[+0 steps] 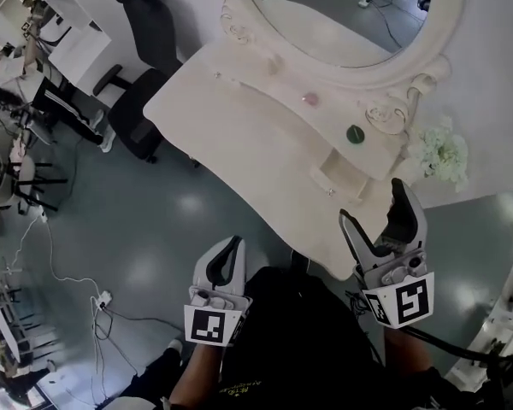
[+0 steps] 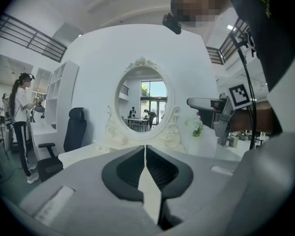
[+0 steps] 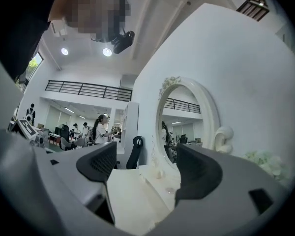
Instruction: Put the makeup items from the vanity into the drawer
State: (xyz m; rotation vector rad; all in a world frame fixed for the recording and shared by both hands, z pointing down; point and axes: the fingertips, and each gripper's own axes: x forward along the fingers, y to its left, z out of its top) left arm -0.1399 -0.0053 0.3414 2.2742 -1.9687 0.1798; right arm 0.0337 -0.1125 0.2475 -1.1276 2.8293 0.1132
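Observation:
The white vanity [image 1: 239, 118] with its oval mirror [image 1: 342, 24] fills the middle of the head view. On its raised shelf lie a pink item [image 1: 310, 99] and a dark green round item [image 1: 355, 134]; a pale small item [image 1: 274, 62] stands further left. A small drawer [image 1: 340, 171] below the shelf stands pulled out. My left gripper [image 1: 232, 248] hangs off the vanity's front edge, shut and empty, its jaws meeting in the left gripper view [image 2: 145, 157]. My right gripper [image 1: 378, 216] is open and empty near the drawer, with the vanity top between its jaws [image 3: 143, 167].
White flowers [image 1: 440, 152] stand at the vanity's right end. A black office chair [image 1: 145, 67] stands at its left end. People and desks are at the far left [image 1: 17, 67]. Cables and a power strip [image 1: 103, 299] lie on the grey floor.

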